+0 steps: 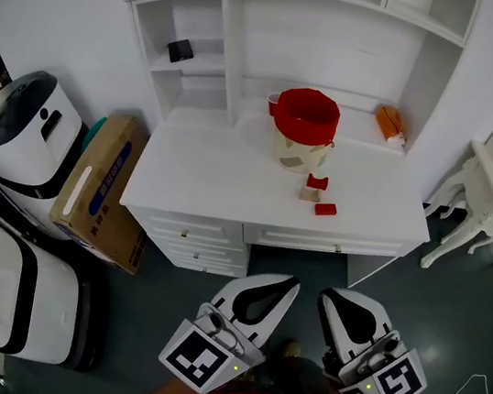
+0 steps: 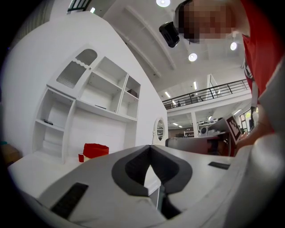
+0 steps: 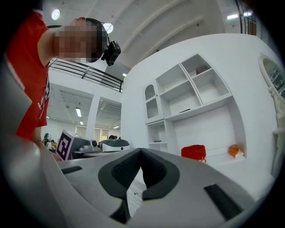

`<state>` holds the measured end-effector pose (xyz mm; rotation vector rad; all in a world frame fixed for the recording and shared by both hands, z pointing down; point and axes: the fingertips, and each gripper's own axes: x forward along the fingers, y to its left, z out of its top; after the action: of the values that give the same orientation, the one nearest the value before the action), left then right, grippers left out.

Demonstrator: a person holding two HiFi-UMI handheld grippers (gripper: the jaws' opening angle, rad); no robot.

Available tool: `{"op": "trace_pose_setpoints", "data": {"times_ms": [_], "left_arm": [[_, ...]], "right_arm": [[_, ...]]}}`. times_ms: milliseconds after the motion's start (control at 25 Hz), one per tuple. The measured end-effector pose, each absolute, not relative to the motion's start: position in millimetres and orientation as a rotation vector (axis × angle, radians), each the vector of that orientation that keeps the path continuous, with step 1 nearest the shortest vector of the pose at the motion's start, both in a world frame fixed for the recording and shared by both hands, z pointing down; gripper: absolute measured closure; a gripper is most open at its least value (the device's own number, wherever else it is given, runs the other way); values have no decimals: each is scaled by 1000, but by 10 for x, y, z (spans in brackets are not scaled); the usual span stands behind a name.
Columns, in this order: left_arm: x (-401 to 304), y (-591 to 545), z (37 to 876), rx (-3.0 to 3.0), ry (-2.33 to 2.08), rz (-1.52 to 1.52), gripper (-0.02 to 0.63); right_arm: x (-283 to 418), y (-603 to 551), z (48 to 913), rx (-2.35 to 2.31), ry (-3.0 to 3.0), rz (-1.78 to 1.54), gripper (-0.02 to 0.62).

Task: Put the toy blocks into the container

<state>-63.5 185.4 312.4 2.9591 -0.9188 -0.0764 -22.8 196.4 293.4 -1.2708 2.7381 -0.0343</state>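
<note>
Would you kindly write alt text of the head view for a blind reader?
The left tongs and right tongs, both shut, hang before a white desk holding a red-rimmed fabric bucket, with two red toy blocks and a tan block before it.

The desk [image 1: 193, 183] stands ahead of the left gripper [image 1: 291, 283] and the right gripper [image 1: 324, 296], well apart. On it, blocks [image 1: 316, 182] lie nearer the grippers, the container [image 1: 304, 126] just behind them. A box [image 1: 104, 187] lies ahead-left of the left gripper.
</note>
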Motion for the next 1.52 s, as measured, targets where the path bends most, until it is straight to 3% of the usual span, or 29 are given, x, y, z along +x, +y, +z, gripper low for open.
{"op": "trace_pose_setpoints", "data": {"times_ms": [960, 1520], "left_arm": [[-92, -210, 3456, 2972, -1172, -89, 591], [92, -752, 4026, 2837, -1212, 128, 591]], "right_arm": [[548, -137, 3447, -1125, 2909, -68, 569], [673, -699, 4165, -1063, 3249, -101, 566]]}}
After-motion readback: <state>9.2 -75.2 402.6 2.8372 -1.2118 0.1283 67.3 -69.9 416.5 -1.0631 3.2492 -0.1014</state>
